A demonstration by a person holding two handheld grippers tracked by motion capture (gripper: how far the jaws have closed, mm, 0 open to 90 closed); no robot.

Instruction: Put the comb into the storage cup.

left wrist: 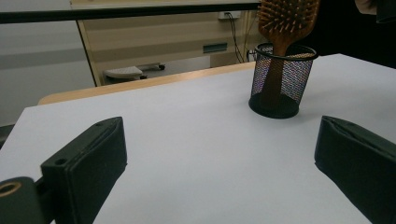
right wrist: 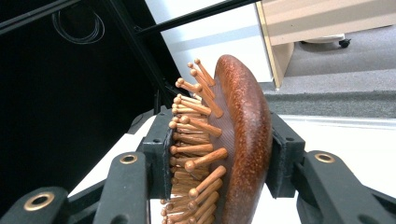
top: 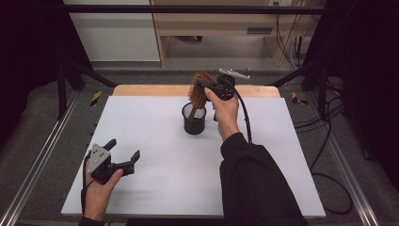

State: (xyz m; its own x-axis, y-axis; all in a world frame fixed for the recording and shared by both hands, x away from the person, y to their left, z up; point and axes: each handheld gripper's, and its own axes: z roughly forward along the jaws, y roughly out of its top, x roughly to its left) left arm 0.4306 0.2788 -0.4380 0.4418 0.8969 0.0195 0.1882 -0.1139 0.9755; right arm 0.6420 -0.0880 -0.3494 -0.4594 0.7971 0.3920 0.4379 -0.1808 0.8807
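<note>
A wooden hairbrush (top: 199, 92) is shown standing handle-down in a black mesh cup (top: 194, 119), its bristled head rising above the cup's rim and leaning slightly. The cup is set on the white tabletop (top: 155, 141), toward the far edge. The head of the brush is clamped by the right gripper (top: 207, 87) directly above the cup, one jaw pressed on the smooth back and the other on the bristle side. The left gripper (top: 123, 151) is held well to the near left of the cup, just above the tabletop, with its jaws spread wide and nothing between them.

The brush is judged to be light and stiff; its polished back may be slippery, while the pegs and their pad are expected to give under pressure. A grip across the head, as shown, or on the handle would be suitable. The cup is likely light and easily tipped if the brush is dragged sideways.

In the right gripper view, the contact of both jaws with the brush (right wrist: 233, 140) is shown closely. In the left gripper view, the handle (left wrist: 273, 79) is seen through the mesh, reaching down to the cup's base. In the high view, the spacing of the two grippers about the cup is laid out.
</note>
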